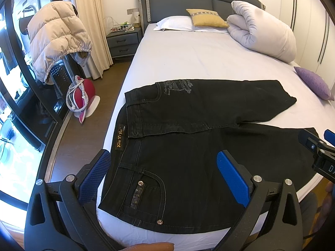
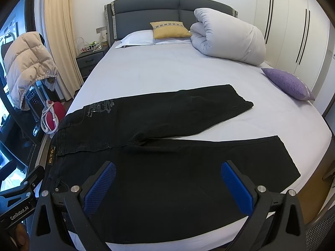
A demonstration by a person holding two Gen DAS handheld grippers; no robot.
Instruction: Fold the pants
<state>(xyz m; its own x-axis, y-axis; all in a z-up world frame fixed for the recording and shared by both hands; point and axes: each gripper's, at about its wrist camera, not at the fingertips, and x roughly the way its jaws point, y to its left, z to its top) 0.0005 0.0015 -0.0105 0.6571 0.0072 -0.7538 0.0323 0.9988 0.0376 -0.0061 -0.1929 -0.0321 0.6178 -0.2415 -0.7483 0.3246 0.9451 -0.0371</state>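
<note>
Black jeans (image 1: 188,156) lie flat on the bed's white sheet (image 1: 188,62), waistband at the left, two legs spread apart toward the right; they also show in the right wrist view (image 2: 167,156). My left gripper (image 1: 165,163) is open, held above the waist and front pocket. My right gripper (image 2: 167,171) is open, held above the near leg. Its body shows at the right edge of the left wrist view (image 1: 320,152). Neither touches the jeans.
A rolled white duvet (image 2: 228,37), a yellow cushion (image 2: 169,30) and a purple cushion (image 2: 289,83) lie on the bed's far and right sides. Left of the bed are a nightstand (image 1: 123,41), a beige puffer jacket (image 1: 56,39) and a red iron (image 1: 81,98) on the floor.
</note>
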